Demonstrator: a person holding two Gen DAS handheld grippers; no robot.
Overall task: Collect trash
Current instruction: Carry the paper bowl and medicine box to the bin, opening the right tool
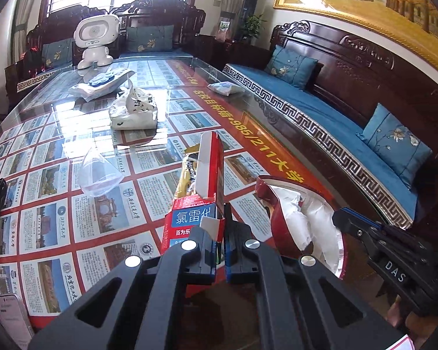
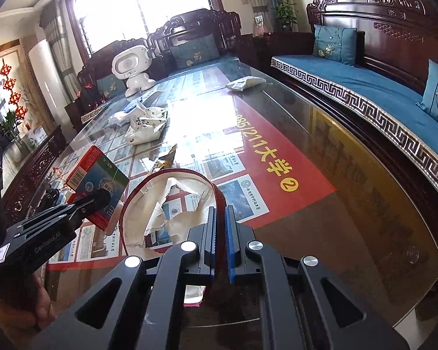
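Note:
My left gripper [image 1: 222,213] is shut on a red and blue cardboard box [image 1: 189,218] with its flap open, held above the glass table [image 1: 58,227]. The box also shows in the right wrist view [image 2: 99,180], left of the bag. My right gripper [image 2: 220,213] is shut on the rim of a red bag with a white lining [image 2: 172,204], which it holds open; the bag shows in the left wrist view [image 1: 295,218] just right of the box. A yellow snack wrapper [image 1: 187,175] lies behind the box.
On the table lie a clear plastic piece [image 1: 99,172], a white tissue pack [image 1: 134,110], a white packet [image 1: 224,87], a wipes pack [image 1: 102,84] and a white toy robot [image 1: 95,40]. A blue-cushioned wooden sofa [image 1: 335,122] runs along the right. A phone [image 1: 11,315] lies at the near left.

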